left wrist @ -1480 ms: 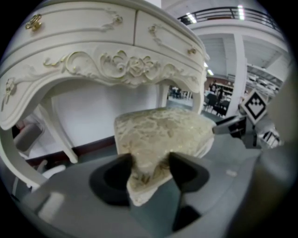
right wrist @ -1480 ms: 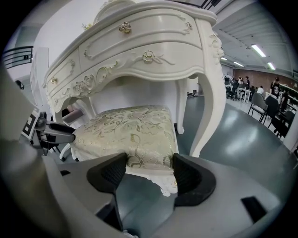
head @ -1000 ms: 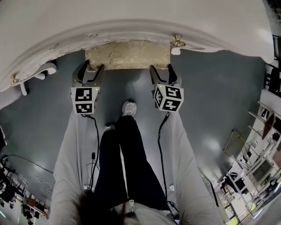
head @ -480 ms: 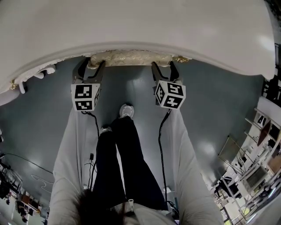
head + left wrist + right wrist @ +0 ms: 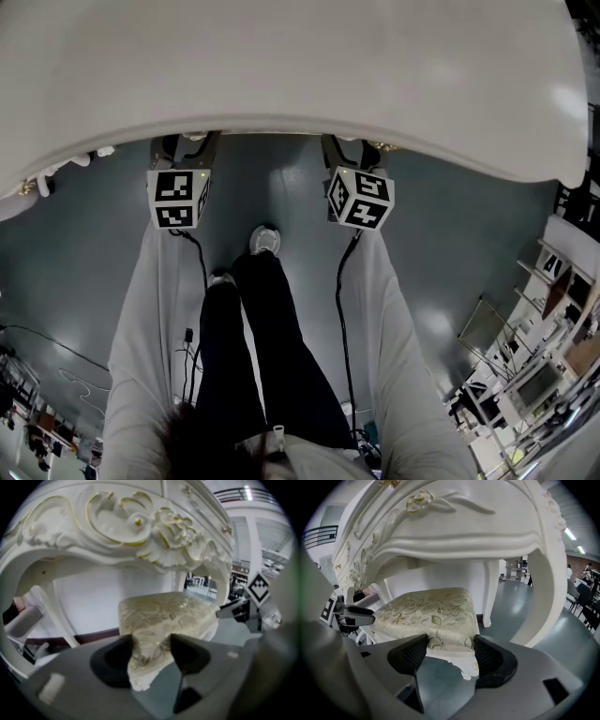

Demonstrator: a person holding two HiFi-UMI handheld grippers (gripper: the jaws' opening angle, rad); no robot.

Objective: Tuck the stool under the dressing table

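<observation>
Your left gripper (image 5: 151,644) grips the cream flowery stool (image 5: 164,613) at its near-left corner | your right gripper (image 5: 450,645) grips its near-right corner | stool sits under the white carved dressing table (image 5: 281,66)

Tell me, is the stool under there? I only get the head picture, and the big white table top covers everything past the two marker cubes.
Observer: Yes. The left gripper view shows the stool, gold and flowery on top, sitting under the carved front of the dressing table.
Operator: Is my left claw holding it?
Observer: Yes, the left claw is shut on the stool's near corner.
Operator: And the other one?
Observer: The right claw is shut on the stool's near edge, by its right corner.
</observation>
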